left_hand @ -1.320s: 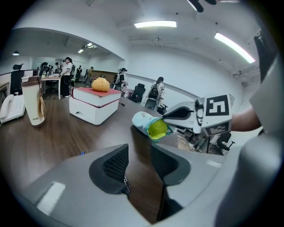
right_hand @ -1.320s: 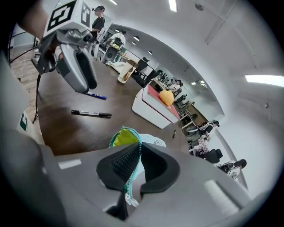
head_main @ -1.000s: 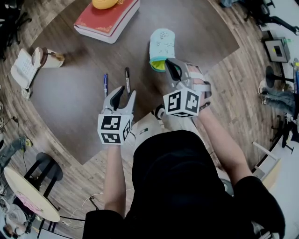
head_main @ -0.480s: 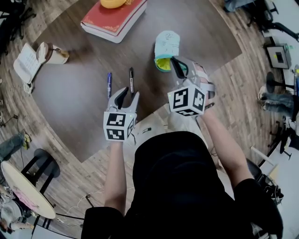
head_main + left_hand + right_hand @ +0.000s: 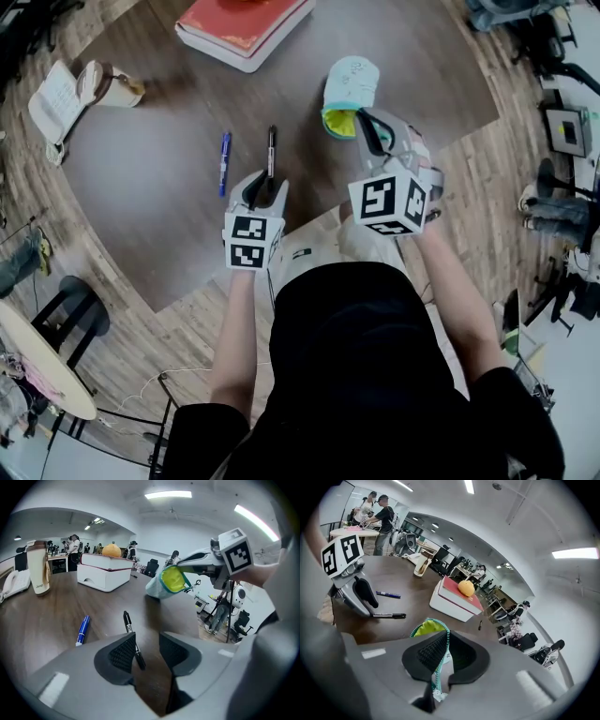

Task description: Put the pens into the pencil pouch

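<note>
**Step in hand:** pick-up of the first pen. No pen is in the pouch (image 5: 352,80) yet.

**Left hand-held gripper** (image 5: 265,186): jaws spread and angled down at the surface (image 5: 159,197). The near end of the black pen (image 5: 272,148) lies between the pads, close against one of them and clear of the other. The views do not show whether that pad touches it. The pen is not gripped.

**Right hand-held gripper** (image 5: 366,120): jaws pressed together on the zipper rim of the pouch, pinching it. The mouth is held open towards the pens, with the yellow-green lining showing. The rest of the pouch rests on the surface beyond the gripper.

**Task items:** the black pen lies flat on the surface, pointing away from the person, with the pouch mouth near on its right. The blue pen (image 5: 225,159) lies just beside it on the left, roughly parallel and not touching it.

**Other items:** a red book (image 5: 246,23) and a cup (image 5: 114,91) stand at the far side, well apart from the work.

**Next move, as judged:**
- Close the left jaws squarely on the black pen's barrel.
- Lift it and carry it across to the open mouth, tip first.
- Keep the right pinch firm meanwhile, so that the opening does not collapse.

**Risk:** a grip on the very end may let the pen swing or roll away.
</note>
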